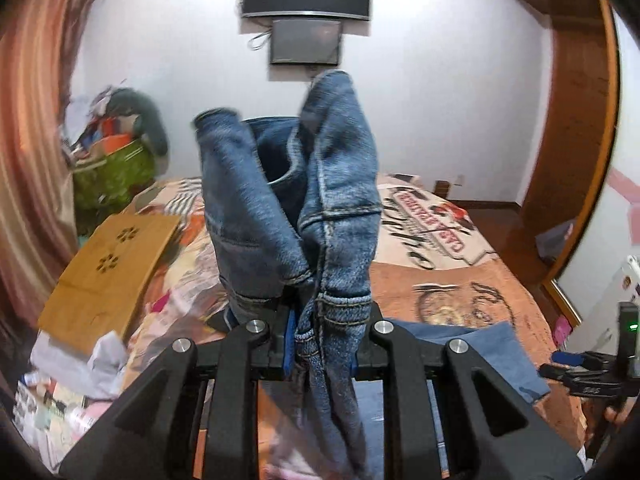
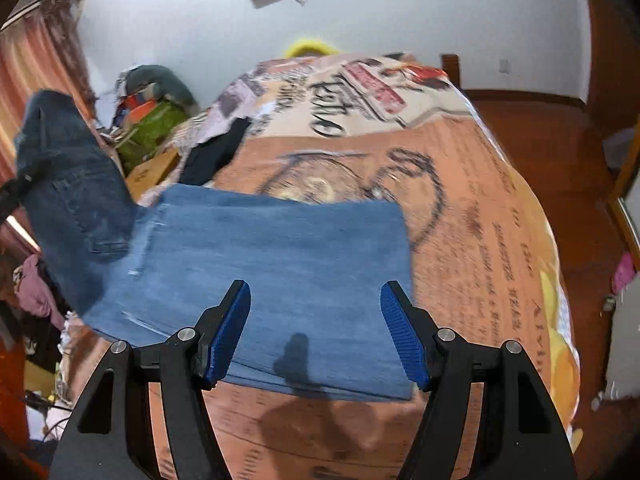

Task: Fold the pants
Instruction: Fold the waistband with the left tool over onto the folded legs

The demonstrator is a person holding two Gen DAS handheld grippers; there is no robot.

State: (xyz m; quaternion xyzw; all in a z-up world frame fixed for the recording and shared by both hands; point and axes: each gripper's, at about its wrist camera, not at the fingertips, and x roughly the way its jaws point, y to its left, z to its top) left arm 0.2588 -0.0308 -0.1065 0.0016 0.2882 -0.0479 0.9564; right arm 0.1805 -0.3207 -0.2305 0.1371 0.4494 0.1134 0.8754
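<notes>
Bed (image 2: 480,208): fills most of both views, covered by an orange and cream printed blanket with lettering and a round emblem.

Jeans (image 2: 280,272): blue denim, the task item. In the right wrist view the leg section lies flat on the blanket at centre frame, its hem edge toward 3 o'clock. The darker waist end rises off the bed at 9 o'clock. In the left wrist view that same end (image 1: 312,200) stands bunched and upright at centre, seams and stitched edges showing, reaching toward 12 o'clock.

Wooden board (image 1: 108,272): on the bed at 9 o'clock in the left wrist view, two flower-shaped cut-outs in it.

Screens (image 1: 306,40): two dark panels on the white wall at 12 o'clock, smaller below larger.

Green bag (image 1: 116,172): piled with clothes at 10 o'clock, beside the curtain; contents blurred, probably mixed laundry.

Left gripper (image 1: 320,344): jaws drawn nearly together, clamped on a thick fold of the jeans at 6 o'clock.

Right gripper (image 2: 316,328): blue pads (image 2: 228,332) stand wide apart, nothing between them. It hovers above the flat leg section, near its close edge, at 6 o'clock.
</notes>
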